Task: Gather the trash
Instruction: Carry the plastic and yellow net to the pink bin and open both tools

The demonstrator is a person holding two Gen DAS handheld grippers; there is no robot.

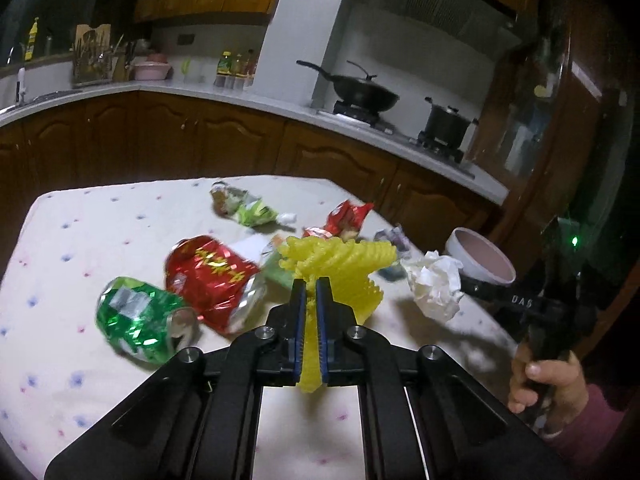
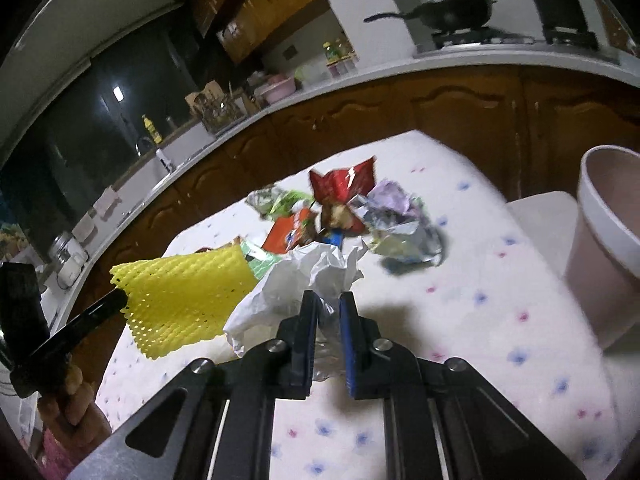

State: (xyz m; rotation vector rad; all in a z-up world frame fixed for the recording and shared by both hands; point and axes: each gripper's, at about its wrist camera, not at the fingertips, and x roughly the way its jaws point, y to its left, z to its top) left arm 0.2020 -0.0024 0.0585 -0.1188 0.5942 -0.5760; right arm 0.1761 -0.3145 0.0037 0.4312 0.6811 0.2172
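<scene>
Clamped in my left hand-held gripper (image 1: pixel 312 292) is a yellow foam net (image 1: pixel 340 264); my right hand-held gripper (image 2: pixel 326 308) pinches crumpled white paper (image 2: pixel 304 276). Neither is in the bin (image 2: pixel 600 240) yet. Beyond the net, wrappers (image 1: pixel 208 276) and a green can (image 1: pixel 140 316) remain on the surface (image 1: pixel 80 240).
</scene>
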